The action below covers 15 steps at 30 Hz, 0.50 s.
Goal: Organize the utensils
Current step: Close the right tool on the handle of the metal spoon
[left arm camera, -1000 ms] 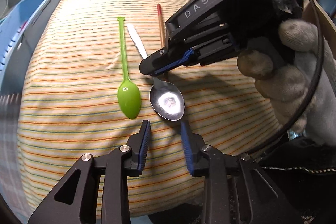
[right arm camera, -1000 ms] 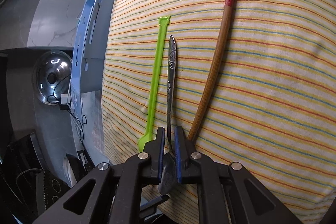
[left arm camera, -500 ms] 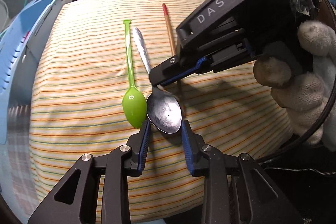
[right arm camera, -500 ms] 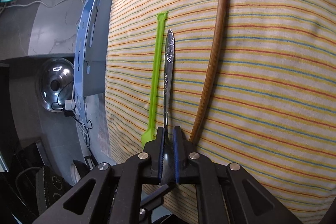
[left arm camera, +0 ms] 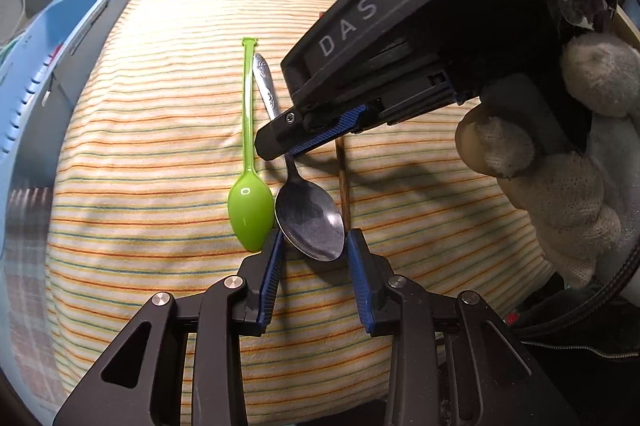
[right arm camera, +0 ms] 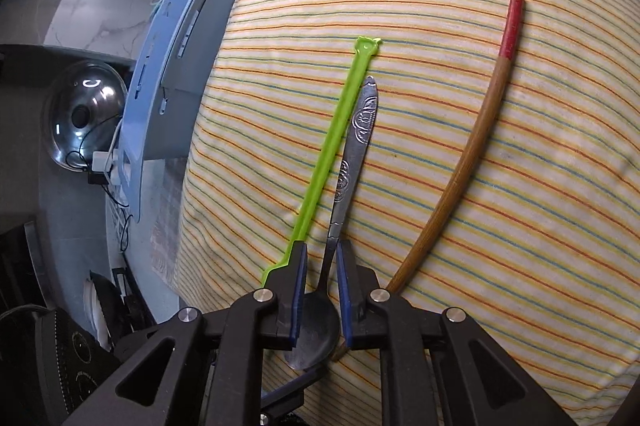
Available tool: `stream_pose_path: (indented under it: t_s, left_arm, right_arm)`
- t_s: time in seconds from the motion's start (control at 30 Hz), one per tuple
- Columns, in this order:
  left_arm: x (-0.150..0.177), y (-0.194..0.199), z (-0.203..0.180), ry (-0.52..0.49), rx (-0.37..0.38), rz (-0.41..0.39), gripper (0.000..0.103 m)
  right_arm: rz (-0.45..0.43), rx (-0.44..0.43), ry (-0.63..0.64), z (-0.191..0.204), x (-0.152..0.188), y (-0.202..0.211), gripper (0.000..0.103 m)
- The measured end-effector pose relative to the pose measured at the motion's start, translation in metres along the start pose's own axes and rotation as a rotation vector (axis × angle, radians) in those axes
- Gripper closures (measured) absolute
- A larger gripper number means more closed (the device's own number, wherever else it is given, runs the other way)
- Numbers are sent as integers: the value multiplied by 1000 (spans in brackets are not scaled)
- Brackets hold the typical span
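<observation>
Striped cloth [left arm camera: 160, 154] filling frame centre. Right gripper [right arm camera: 322, 268] jaws standing slightly apart, straddling metal spoon [left arm camera: 310, 222] neck, contact unclear. Left gripper [left arm camera: 314, 254] jaws gaping wide around spoon bowl, lower centre. Wooden stick [right arm camera: 472, 162] lying right; green spoon [left arm camera: 250, 186] lying just left.

The metal spoon [left arm camera: 310, 222] is hemmed in: the green spoon [left arm camera: 251, 212] lies just beside it on one side, and the wooden stick [right arm camera: 460, 178] close on the other. The right gripper [right arm camera: 322, 286] straddles the spoon's neck with a gap either side, crowding above it. The left gripper [left arm camera: 314, 266] brackets the bowl. Bare striped cloth [left arm camera: 140, 146] lies open left of the green spoon, up to the blue panel [left arm camera: 48, 66].
</observation>
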<state>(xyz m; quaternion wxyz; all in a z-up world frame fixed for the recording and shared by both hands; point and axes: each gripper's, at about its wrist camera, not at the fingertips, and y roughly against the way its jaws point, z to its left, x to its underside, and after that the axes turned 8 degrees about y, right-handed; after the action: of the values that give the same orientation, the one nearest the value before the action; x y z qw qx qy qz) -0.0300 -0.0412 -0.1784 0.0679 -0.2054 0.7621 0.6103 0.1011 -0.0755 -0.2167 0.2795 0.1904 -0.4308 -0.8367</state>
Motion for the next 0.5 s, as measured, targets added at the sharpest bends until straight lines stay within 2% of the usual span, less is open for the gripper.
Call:
stream_pose_path:
  t_s: [0.2, 0.27, 0.5]
  left_arm:
    - [12, 8, -5, -35, -9, -25, 74]
    - [16, 14, -4, -39, -4, -28, 75]
    - [23, 26, 5, -38, 19, -33, 79]
  right_arm:
    - [-11, 17, -1, 2, 3, 1, 90]
    - [-14, 24, -8, 1, 4, 2, 94]
    - [-37, -21, -69, -5, 10, 3, 95]
